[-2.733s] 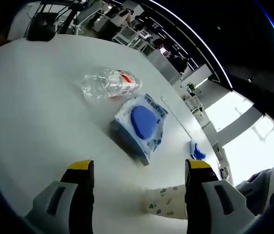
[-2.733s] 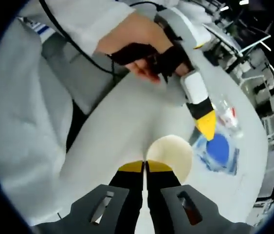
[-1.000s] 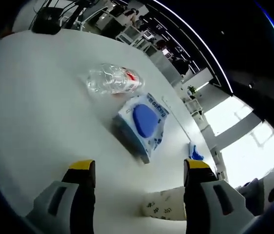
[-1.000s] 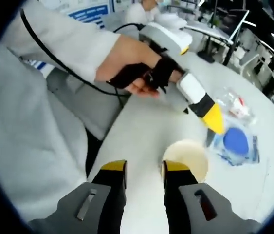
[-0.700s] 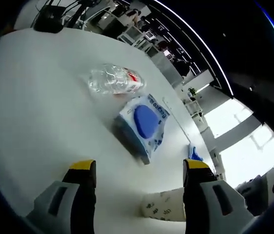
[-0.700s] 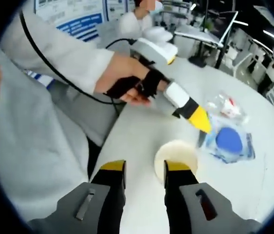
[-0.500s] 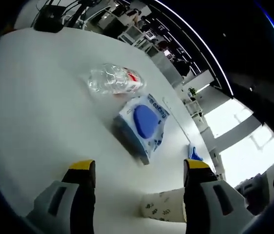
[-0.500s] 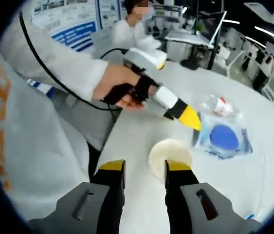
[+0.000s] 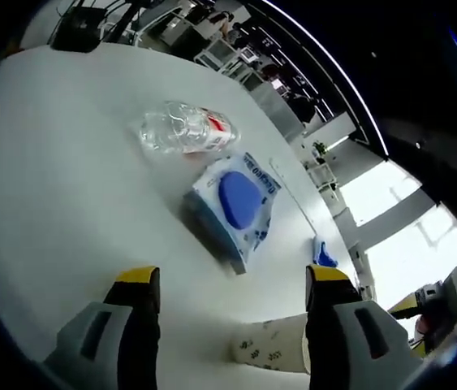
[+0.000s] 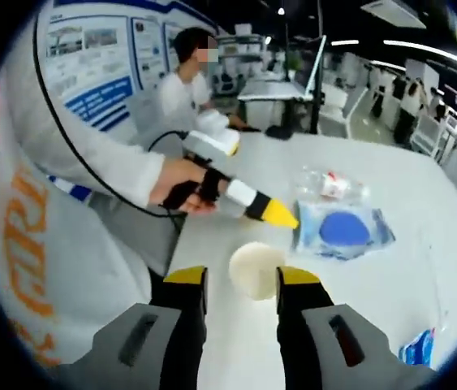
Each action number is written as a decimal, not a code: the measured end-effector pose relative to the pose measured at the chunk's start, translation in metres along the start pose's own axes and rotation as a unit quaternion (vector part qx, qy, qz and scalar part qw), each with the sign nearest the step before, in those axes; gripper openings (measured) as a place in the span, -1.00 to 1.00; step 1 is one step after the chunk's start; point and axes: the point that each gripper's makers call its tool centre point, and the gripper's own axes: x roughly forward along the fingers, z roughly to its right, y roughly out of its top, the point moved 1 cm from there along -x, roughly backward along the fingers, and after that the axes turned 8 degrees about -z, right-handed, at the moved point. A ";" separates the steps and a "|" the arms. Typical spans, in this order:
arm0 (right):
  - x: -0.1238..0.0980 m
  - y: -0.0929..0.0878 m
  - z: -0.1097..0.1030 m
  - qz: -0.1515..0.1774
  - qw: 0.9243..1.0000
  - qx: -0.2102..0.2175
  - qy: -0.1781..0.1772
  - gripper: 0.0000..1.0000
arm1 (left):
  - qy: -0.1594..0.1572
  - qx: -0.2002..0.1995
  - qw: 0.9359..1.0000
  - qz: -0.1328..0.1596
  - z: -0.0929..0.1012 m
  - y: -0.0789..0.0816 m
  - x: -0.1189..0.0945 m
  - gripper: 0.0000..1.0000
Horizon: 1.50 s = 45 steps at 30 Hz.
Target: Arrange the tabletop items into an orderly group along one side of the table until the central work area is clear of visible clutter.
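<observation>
Both hand-held grippers, left (image 9: 228, 284) and right (image 10: 236, 280), hover with jaws apart. Paper cup (image 10: 252, 268) stands near; wipes pack (image 9: 234, 205) and bottle (image 9: 183, 130) lie farther on the surface (image 9: 66, 203). Next likely: grasping the wipes.

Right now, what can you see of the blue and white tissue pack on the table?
The blue and white soft tissue pack is a flat, rectangular packet in glossy plastic wrap, white with blue print and a large blue oval on its top face. It lies flat on the white table, top face up, apparently unopened. The clear plastic bottle lies on its side just beyond it; whether they touch is unclear. In the right gripper view the pack sits beyond the paper cup, apart from it.
</observation>
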 end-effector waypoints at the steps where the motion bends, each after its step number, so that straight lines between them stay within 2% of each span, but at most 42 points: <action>1: -0.003 -0.002 0.002 0.001 1.000 0.006 -0.006 -0.38 | 0.000 0.001 1.000 -0.001 0.000 0.000 0.000 0.47; 6: -0.012 -0.013 0.011 0.013 0.998 0.059 -0.024 -0.38 | 0.001 0.002 1.000 -0.003 -0.001 -0.001 0.000 0.44; 13: -0.025 -0.021 0.017 0.044 0.989 0.136 -0.029 -0.38 | 0.000 -0.006 1.000 0.000 -0.003 0.000 0.000 0.39; 20: -0.033 -0.024 0.027 0.050 0.987 0.144 -0.045 -0.38 | -0.004 -0.007 1.000 0.003 -0.002 0.001 0.002 0.41; 32: -0.031 -0.024 0.027 0.054 0.986 0.152 -0.042 -0.39 | -0.006 -0.010 1.000 0.004 0.000 0.002 0.002 0.44; 37: -0.031 -0.019 0.040 0.073 0.978 0.189 -0.045 -0.39 | -0.006 -0.006 1.000 0.002 0.005 0.005 0.008 0.47; 45: -0.032 -0.021 0.058 0.063 0.978 0.191 -0.050 -0.39 | -0.013 0.000 1.000 -0.002 0.017 0.010 0.016 0.51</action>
